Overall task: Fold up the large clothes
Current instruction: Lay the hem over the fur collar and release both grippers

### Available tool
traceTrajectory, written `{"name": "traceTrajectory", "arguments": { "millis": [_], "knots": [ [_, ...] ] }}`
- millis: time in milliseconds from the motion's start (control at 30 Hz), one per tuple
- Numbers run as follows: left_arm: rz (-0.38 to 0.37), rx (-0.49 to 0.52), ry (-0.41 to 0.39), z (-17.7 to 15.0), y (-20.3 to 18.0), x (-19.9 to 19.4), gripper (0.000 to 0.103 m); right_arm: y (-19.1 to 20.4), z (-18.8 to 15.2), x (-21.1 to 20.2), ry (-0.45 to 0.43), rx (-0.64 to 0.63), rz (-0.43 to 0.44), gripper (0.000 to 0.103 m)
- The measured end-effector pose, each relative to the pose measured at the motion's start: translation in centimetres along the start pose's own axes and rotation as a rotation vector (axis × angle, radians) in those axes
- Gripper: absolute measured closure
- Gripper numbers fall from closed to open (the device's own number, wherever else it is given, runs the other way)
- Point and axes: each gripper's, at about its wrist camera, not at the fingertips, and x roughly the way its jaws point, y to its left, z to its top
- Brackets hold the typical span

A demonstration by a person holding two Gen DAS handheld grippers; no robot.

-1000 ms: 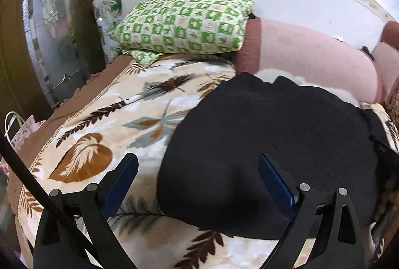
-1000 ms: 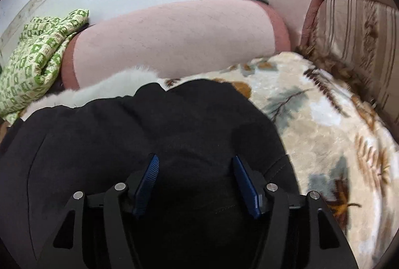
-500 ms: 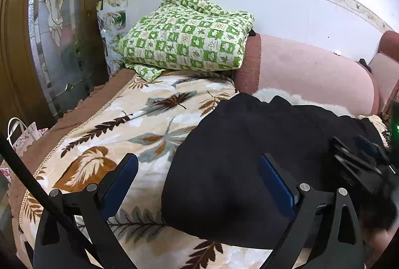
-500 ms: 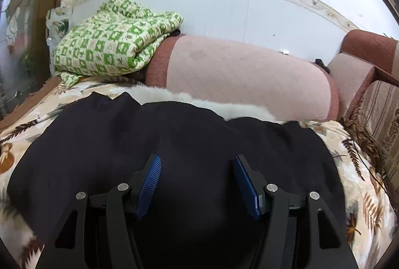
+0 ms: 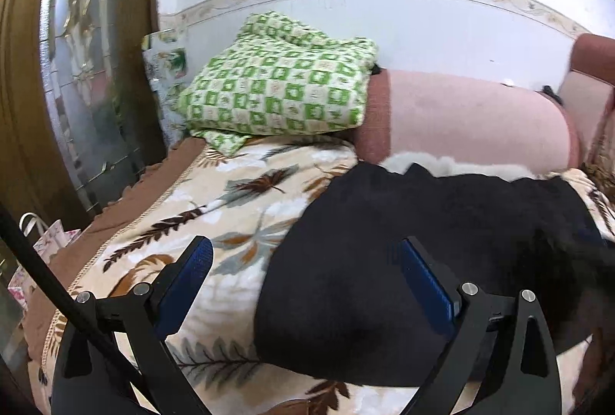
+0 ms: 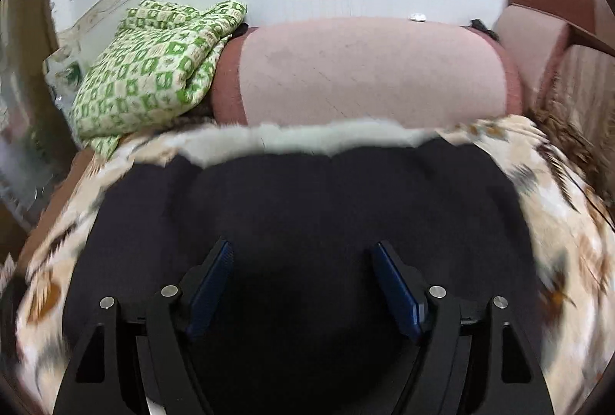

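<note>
Both grippers open (empty), left gripper (image 5: 303,269), right gripper (image 6: 303,271), over black garment (image 6: 307,200)

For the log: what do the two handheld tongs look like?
Left tongs and right tongs match: black angular frames with triangular cut-outs, silver round bolt heads, and flat blue ribbed pads. A black cable crosses beside the left one.

Black garment (image 5: 423,261), leaf-print blanket (image 5: 238,207), green-checked quilt (image 5: 280,92)

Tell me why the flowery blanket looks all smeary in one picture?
Right wrist view: the leaf-print blanket is streaked at the edges, which suggests camera motion. Left wrist view: the same blanket is mostly sharp, only the black garment smears at the right. Both views bend the wall like a fishbowl.
</note>
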Motion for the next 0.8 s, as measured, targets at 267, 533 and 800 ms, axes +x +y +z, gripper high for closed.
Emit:
{"name": "traceTrajectory", "arguments": {
  "millis": [267, 533, 800],
  "knots": [
    [-0.100, 0.008, 0.047, -1.3, -2.2, -2.5, 0.006, -4.8, -9.4, -7.7, -0.052, 0.018, -0.127, 0.020],
    [-0.201, 0.001, 0.040, -4.0, -3.7, -7.2, 0.006, -6.2, -8.9, -8.5, -0.092, 0.084, -0.142, 0.020],
    [-0.211, 0.057, 0.090, -4.8, -4.9, -5.8, 0.006, -4.1, -9.5, -7.7, -0.079, -0.011, -0.148, 0.020]
  ]
}}
